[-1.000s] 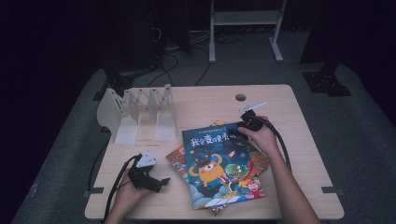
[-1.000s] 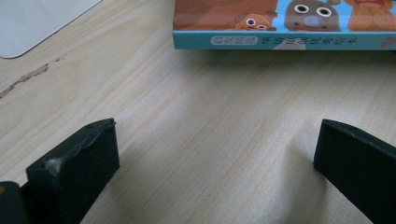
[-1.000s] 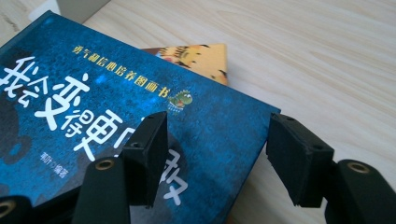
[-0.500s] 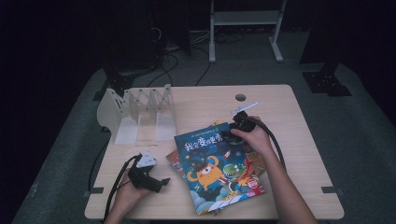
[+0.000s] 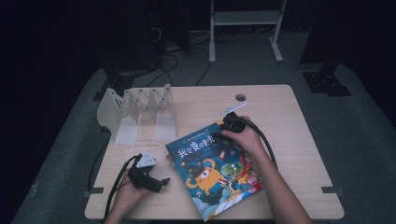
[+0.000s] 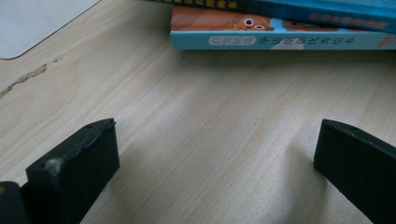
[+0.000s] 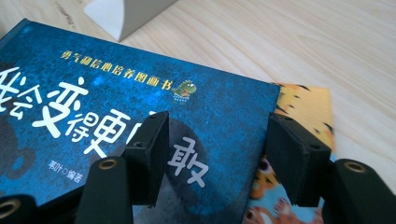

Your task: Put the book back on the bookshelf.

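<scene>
Now right gripper (image 5: 219,135) sat on blue picture book (image 5: 212,175), jaws partly apart, pads resting on cover near top edge, gripping nothing. Book lay atop second book (image 6: 280,39) on table (image 5: 289,121). Left gripper (image 5: 163,181) open, empty, just left of books. Versus earlier frame: blue book rotated, slid leftward.

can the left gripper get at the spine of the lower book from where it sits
Probably yes. The left gripper rests on the table with its jaws open and pointed at the lower book; bare wood lies between them, nothing in the way.
</scene>
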Motion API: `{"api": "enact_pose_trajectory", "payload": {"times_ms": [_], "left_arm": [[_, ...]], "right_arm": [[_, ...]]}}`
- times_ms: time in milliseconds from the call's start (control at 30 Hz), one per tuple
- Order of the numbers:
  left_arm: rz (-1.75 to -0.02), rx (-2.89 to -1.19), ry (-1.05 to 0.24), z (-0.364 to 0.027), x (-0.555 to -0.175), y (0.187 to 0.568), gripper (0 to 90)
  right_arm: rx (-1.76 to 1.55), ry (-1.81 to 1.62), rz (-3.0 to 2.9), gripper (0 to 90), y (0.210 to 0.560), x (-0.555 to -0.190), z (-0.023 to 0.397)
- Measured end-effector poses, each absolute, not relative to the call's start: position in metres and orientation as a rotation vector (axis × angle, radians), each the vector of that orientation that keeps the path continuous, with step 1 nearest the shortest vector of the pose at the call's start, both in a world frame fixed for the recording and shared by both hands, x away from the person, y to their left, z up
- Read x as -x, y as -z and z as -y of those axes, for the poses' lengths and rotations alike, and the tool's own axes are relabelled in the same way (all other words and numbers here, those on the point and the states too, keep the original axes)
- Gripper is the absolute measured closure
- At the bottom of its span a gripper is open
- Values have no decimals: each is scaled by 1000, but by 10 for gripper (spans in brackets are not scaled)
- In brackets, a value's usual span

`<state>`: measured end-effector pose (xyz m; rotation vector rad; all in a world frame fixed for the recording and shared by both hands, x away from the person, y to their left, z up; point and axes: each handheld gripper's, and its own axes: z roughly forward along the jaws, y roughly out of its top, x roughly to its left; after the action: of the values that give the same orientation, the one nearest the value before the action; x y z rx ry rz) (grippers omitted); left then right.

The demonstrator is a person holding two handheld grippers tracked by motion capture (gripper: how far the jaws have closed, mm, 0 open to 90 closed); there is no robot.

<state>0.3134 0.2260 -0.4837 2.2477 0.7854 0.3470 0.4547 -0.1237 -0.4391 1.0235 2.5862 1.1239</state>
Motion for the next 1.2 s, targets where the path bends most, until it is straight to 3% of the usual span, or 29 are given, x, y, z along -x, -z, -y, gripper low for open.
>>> {"api": "enact_pose_trajectory", "payload": {"times_ms": [433,867,1200], "left_arm": [[-781,-2245,-348,-226,-313,484,0],[-803,-2213,-316,-233,-314,483,0],[-787,-2154,-309,-242,-314,452,0]], "right_arm": [[-999,-1134,-2617,422,437,-449,102],[-1077,-1096,-2513,368,420,-420,150],[-1112,-1116,-2469,371,424,-383,204]]}}
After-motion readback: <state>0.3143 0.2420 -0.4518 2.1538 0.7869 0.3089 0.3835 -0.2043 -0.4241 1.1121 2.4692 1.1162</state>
